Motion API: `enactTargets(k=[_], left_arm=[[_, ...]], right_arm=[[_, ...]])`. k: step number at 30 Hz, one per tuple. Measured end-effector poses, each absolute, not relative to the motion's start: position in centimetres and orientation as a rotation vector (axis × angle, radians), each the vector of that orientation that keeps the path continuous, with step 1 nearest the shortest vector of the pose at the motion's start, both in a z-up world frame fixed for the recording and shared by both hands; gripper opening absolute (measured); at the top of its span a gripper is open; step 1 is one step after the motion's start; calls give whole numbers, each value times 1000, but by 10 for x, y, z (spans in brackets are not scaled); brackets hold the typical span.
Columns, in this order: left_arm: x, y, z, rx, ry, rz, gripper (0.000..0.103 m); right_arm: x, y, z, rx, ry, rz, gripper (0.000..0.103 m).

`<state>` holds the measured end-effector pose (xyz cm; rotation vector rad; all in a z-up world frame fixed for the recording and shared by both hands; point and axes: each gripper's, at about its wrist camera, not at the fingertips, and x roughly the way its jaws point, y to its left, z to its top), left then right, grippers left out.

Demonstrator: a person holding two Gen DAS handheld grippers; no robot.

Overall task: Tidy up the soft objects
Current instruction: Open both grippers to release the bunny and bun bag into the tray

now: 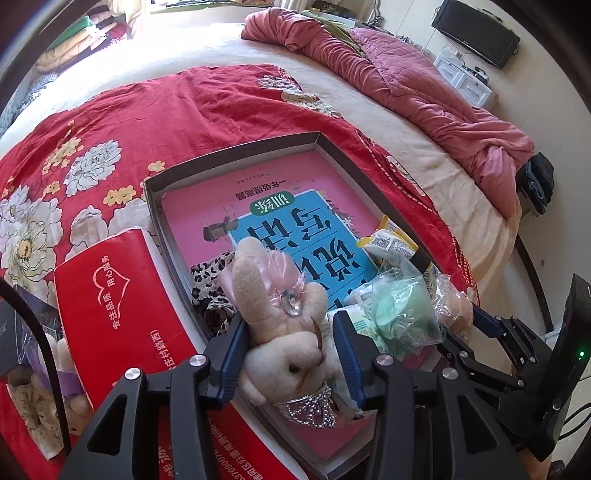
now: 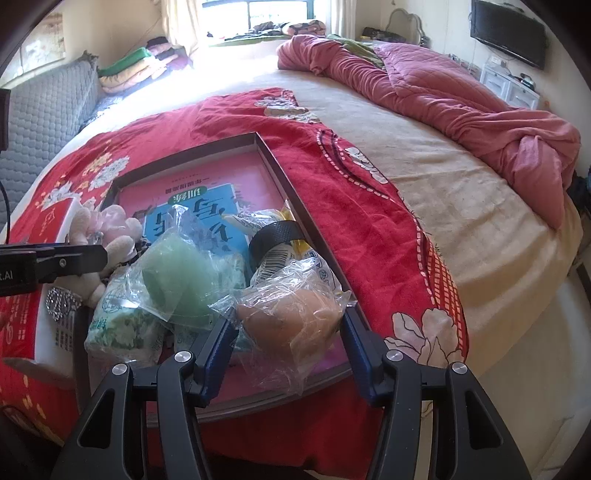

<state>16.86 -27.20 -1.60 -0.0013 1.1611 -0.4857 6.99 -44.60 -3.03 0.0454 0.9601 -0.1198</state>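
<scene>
Daylight is entering through the window (image 2: 258,18) beyond the far edge of the bed (image 2: 461,206), overexposing the sheet below it to glaring white. Near objects are staying sharp and evenly lit, casting soft shadows only. Fisheye distortion is bowing the bed's edges, and dark vignetting is closing off all corners in both views.

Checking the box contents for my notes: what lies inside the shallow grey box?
The box holds a pink workbook, a plush rabbit, bagged green and tan sponges, and snack packets. Whatever lies under the workbook is covered.
</scene>
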Motion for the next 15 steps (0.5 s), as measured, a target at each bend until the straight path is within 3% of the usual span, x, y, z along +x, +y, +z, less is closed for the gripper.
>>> enactTargets(k=[9,12,15], left_arm=[[167,-271,-13,1,1151,-485,51],[166,-271,-11,6,1145,-486,53],[163,-272,-9,20,1138,-485,53]], right_arm=[[70,-445,-35,47,994,-115,60],[71,-441,-36,21,1003,-122,68],[70,-442,-34,32,994,-126,69]])
